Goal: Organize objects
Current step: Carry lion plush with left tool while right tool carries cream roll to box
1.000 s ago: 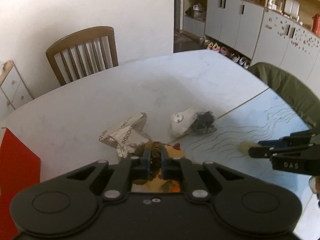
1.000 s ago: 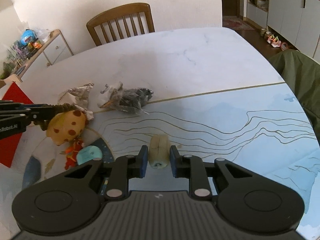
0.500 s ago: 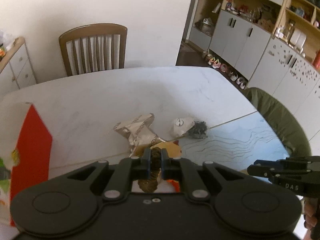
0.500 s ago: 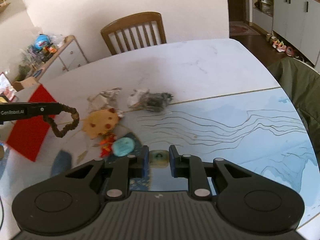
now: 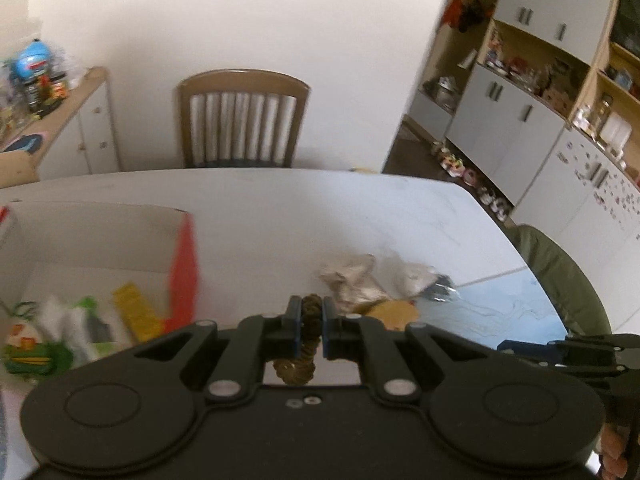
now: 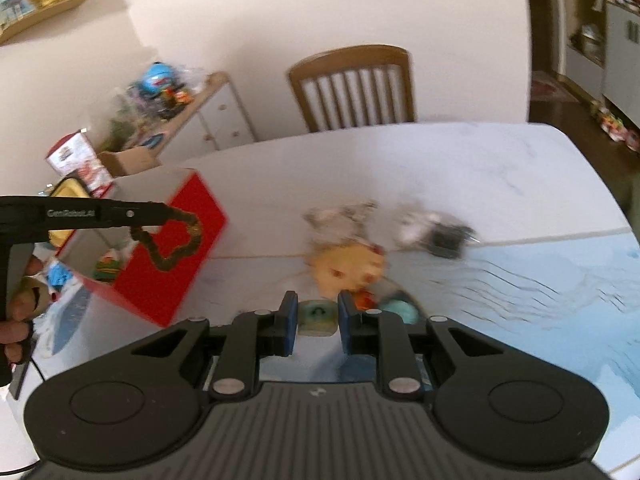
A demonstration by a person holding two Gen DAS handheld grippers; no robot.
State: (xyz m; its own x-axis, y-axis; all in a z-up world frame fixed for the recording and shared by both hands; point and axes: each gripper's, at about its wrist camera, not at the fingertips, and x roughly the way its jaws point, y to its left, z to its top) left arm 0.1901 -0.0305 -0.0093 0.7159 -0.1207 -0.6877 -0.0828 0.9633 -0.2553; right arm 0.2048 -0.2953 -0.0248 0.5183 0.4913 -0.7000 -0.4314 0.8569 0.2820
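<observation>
Your left gripper [image 5: 307,330] is clamped on a brown twisted loop [image 6: 172,242] that dangles beside the near wall of the red box [image 6: 168,264]. Your right gripper [image 6: 317,322] pinches a pale green block [image 6: 318,317], its end facing you, above the blue mat [image 6: 540,300].

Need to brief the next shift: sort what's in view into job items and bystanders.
Job: left gripper clamping brown braided loop; right gripper clamping pale block; red box; spotted yellow toy.

Bystanders: chair, cabinets.
</observation>
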